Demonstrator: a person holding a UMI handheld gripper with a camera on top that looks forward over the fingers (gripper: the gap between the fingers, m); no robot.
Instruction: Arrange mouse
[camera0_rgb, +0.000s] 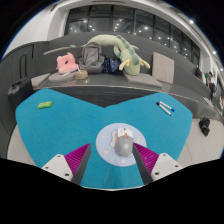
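The gripper (113, 160) has its two fingers spread apart, their pink pads (78, 158) facing inward on either side of a grey mouse (121, 143). The mouse lies between the fingers, with a visible gap at each side, so neither pad presses on it. It rests on a pale round mat (104, 134), which sits on a teal table surface (70, 125); the mouse's nose points away from the gripper and its body is lined up roughly along the fingers. Farther out on the teal surface, well beyond the fingers, a small green object (44, 103) lies off toward the left, and a blue and white marker (165, 107) lies off toward the right. Past the far edge of the table stands a grey sofa (150, 72) bearing a pink soft toy (66, 63), a grey bag (91, 57) and a green plush toy (117, 48) stretched along its back.
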